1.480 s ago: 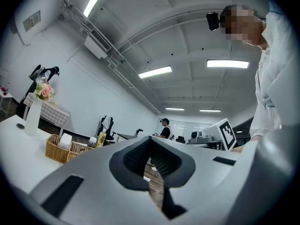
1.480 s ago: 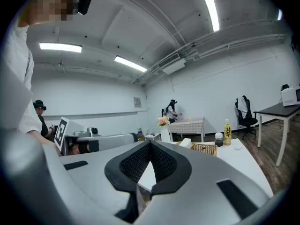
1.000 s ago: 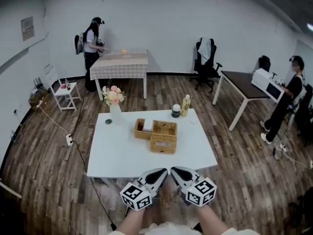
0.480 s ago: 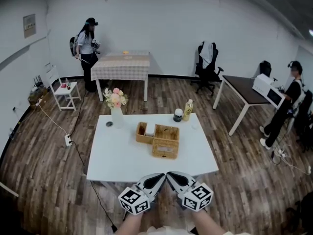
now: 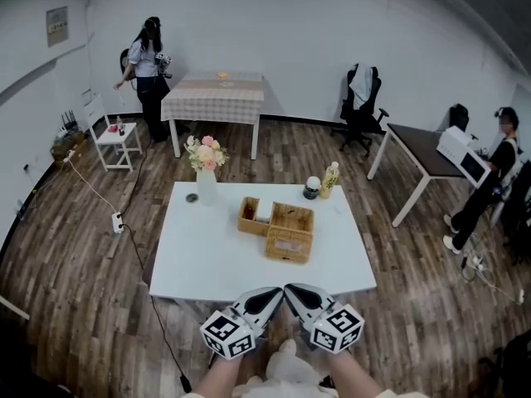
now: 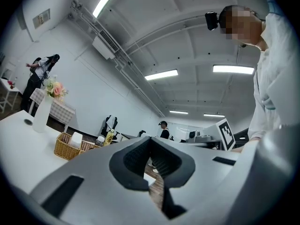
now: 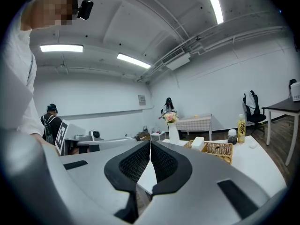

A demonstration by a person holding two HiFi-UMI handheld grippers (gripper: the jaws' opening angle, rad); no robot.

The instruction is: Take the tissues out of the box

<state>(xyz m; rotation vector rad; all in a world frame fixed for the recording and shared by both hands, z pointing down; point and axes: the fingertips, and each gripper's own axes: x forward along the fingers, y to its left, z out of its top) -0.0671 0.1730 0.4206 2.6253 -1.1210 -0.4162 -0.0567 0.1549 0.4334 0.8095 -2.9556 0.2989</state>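
Note:
A white tissue pack [image 5: 263,211] stands in the left compartment of a wicker basket [image 5: 290,245] on the white table [image 5: 207,259]. It also shows as the tissue pack [image 6: 75,140] in the left gripper view and the tissue pack [image 7: 198,143] in the right gripper view. My left gripper [image 5: 275,293] and right gripper [image 5: 292,291] hang side by side just off the table's near edge, tips almost touching each other. Both are shut with nothing between the jaws. They are well short of the basket.
On the table stand a vase of flowers [image 5: 206,166], a yellow bottle [image 5: 331,179], a small jar [image 5: 312,187] and a small dark disc [image 5: 192,197]. Around it are a checked table [image 5: 217,98], an office chair [image 5: 362,98], a dark desk [image 5: 419,151] and two people [image 5: 149,60].
The head view has shifted so the table sits slightly lower and closer. Both grippers keep their place at the table's near edge, still shut.

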